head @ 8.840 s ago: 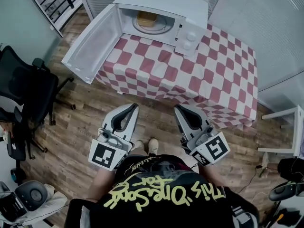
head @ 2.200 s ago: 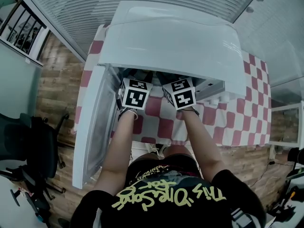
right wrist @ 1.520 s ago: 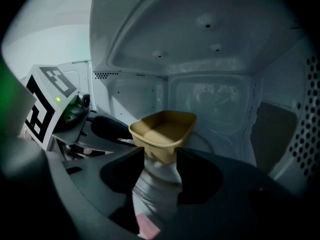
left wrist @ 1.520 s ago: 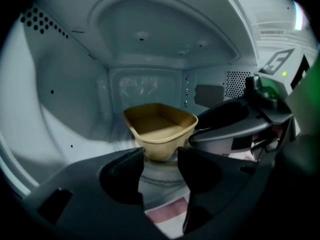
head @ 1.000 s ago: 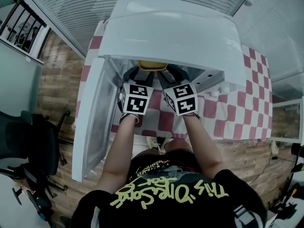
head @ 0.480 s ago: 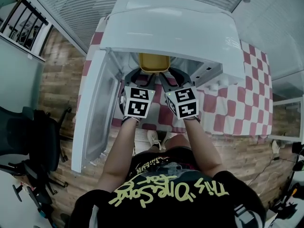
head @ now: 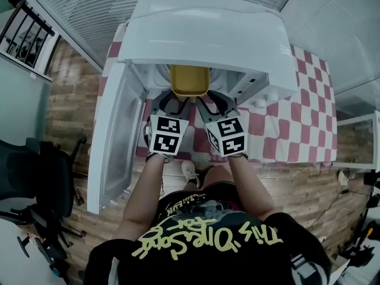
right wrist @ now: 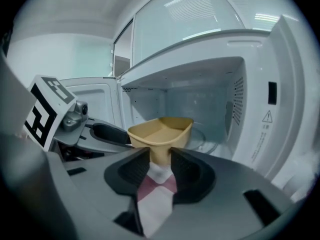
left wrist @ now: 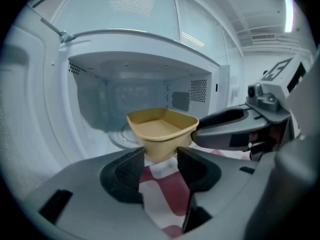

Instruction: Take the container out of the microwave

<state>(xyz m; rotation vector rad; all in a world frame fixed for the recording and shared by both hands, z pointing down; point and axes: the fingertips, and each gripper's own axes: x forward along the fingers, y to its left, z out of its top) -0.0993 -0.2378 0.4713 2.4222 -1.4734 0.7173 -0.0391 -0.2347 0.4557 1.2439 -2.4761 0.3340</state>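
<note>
Microwave [head: 208, 34] — left gripper [left wrist: 161, 156], right gripper [right wrist: 160, 159] outstretched; right's fingers [right wrist: 135, 171] just tightening on container [head: 189, 79].

The container [head: 189, 79] is yellow, microwave [head: 208, 34] white, tablecloth [head: 297, 123] red-and-white checked.

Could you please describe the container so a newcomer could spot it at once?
Start at the white microwave on the checkered table, its door swung open. At its mouth is the container: a shallow, empty tub with rounded corners, the only yellow thing there.
</note>
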